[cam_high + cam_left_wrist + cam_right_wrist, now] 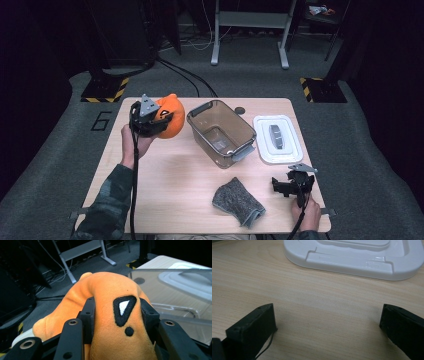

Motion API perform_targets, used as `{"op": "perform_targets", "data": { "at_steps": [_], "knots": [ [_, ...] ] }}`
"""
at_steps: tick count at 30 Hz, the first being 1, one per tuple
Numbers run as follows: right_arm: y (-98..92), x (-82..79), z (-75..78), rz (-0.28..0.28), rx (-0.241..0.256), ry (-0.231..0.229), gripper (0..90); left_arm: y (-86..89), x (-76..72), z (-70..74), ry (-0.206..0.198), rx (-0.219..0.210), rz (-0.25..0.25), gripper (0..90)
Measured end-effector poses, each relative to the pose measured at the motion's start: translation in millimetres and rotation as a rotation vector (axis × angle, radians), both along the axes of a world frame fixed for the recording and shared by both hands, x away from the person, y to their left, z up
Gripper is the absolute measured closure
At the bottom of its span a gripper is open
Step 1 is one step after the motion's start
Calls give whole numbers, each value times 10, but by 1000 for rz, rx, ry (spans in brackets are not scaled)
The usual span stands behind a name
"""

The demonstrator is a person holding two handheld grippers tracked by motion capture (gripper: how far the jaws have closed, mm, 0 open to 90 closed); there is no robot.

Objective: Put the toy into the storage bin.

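Observation:
An orange plush toy (pixel 171 117) with a black-and-white eye patch (pixel 124 308) is pinched between the jaws of my left gripper (pixel 159 123), held at the table's back left, just left of a clear plastic bin (pixel 220 132). In the left gripper view the toy (pixel 110 315) bulges between both black jaws, and the bin's wall (pixel 175 297) lies right beyond it. My right gripper (pixel 283 187) rests low at the front right with its jaws wide apart and bare tabletop between them. The white lid (pixel 362 255) lies just ahead of it.
The white lid (pixel 278 138) with a grey handle lies flat to the right of the bin. A grey knitted cloth (pixel 238 201) sits near the front edge, left of my right gripper. The wooden table (pixel 165 175) ends close behind the toy.

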State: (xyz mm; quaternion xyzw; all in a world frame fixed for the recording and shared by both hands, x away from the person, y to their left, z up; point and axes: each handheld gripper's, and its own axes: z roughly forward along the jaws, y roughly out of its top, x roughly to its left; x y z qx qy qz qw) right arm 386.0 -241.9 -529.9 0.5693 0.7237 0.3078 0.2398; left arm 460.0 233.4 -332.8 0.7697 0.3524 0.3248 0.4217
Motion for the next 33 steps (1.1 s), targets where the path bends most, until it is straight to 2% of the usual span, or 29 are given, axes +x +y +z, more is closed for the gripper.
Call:
{"op": "perform_targets", "data": {
  "at_steps": [6,8,10,18,25,28,33],
  "knots": [
    [3,0,0,-2,4,0,0,-142,95,57,-9,0,-23,573],
    [3,0,0,-2,4,0,0,-183,137,76,-17,13,-37,572],
    [3,0,0,-2,4,0,0,-231,166,89,-13,-4,-44,572],
    [0,0,0,0,0,0,0,-423,269,139,-26,-2,-96,572],
    [0,-1,1,-1,0,1,0,-603,345,133,-22,-10,-120,568],
    [6,1,0,-6,6,-1,0,-676,372,113,-26,-2,-131,567],
    [6,0,1,-6,6,0,0,-765,421,87,-10,16,-155,565]
  ]
}}
